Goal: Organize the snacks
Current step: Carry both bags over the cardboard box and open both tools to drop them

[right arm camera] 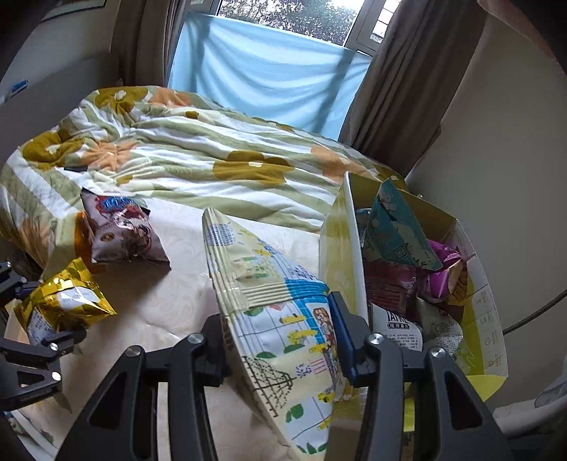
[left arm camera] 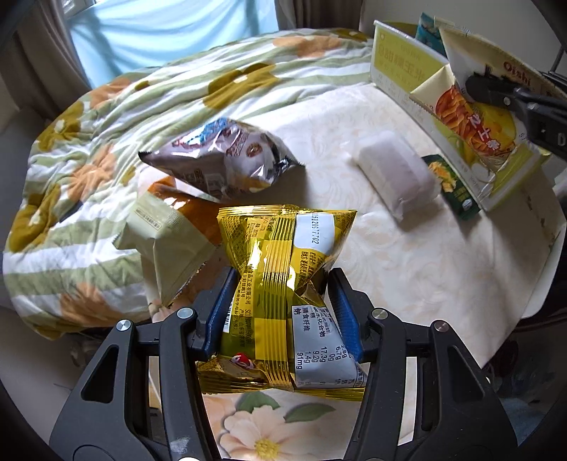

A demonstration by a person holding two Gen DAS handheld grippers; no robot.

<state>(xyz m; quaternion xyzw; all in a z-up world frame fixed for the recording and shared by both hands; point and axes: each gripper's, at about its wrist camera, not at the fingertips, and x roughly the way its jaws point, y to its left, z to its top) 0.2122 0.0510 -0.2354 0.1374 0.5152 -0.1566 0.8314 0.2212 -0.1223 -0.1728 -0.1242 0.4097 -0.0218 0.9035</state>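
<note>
Left hand-held gripper (left arm camera: 281,312) clamps gold snack bag (left arm camera: 283,269); right hand-held gripper (right arm camera: 280,340) grips cream Oishi bag (right arm camera: 276,319) beside box (right arm camera: 340,248).

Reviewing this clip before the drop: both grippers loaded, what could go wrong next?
1. The cream bag in the right gripper sits against the box wall; it may snag there.
2. The box is already crowded, so it may ride up.
3. The left gripper pinches the gold bag hard at the middle; it could burst.

Floral quilt (right arm camera: 184,156) on bed; blue curtain (right arm camera: 269,81) over daylit window (right arm camera: 294,17)
</note>
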